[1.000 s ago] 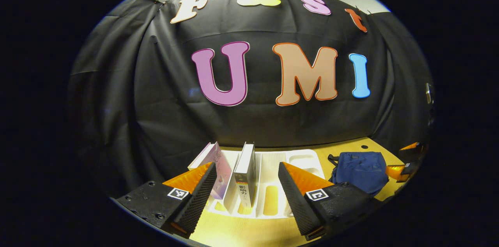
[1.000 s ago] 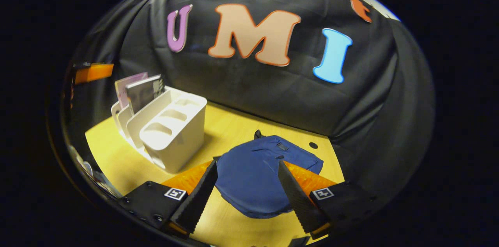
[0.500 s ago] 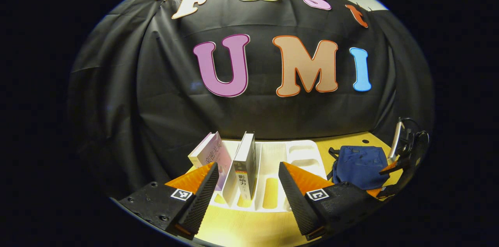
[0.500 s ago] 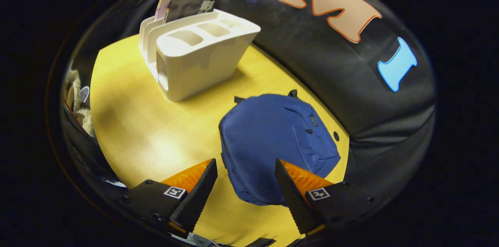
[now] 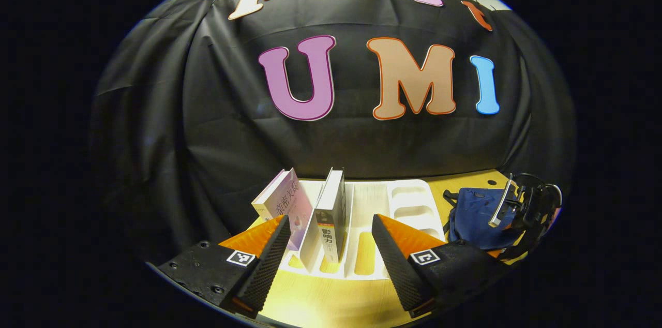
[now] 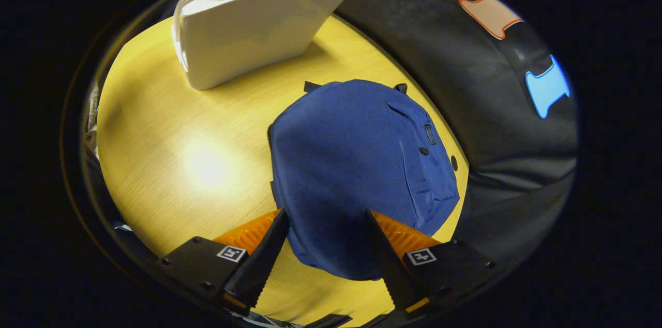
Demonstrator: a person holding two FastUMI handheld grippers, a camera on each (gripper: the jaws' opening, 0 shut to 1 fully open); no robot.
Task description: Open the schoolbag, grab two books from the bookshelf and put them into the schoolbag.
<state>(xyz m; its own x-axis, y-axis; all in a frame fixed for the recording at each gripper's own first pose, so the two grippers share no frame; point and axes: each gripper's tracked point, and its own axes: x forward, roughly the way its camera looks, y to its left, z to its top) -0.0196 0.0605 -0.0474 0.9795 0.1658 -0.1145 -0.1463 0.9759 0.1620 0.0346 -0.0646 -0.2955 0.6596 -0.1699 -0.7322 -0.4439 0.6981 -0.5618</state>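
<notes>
Progress: nothing finished yet, by my reading; the schoolbag (image 6: 357, 173) lies flat and looks closed (no open mouth that I can see).
Left to do: open the bag, take both books, put them in.
Schoolbag: one, blue, on the table (image 6: 196, 162), at 3 o'clock from the bookshelf in the left gripper view (image 5: 473, 214).
Bookshelf: one, white, slotted (image 5: 372, 204); in the right gripper view it sits at 11 o'clock from the bag (image 6: 248, 23).
Books: two, both standing in the shelf's slots: a pale purple one (image 5: 284, 204) and a white-spined one (image 5: 331, 214) just beside it.
Left gripper (image 5: 326, 250): released, fingers spread, holding nothing, facing the books.
Right gripper (image 6: 326, 250): released, fingers spread over the bag's near edge (contact unclear).
</notes>
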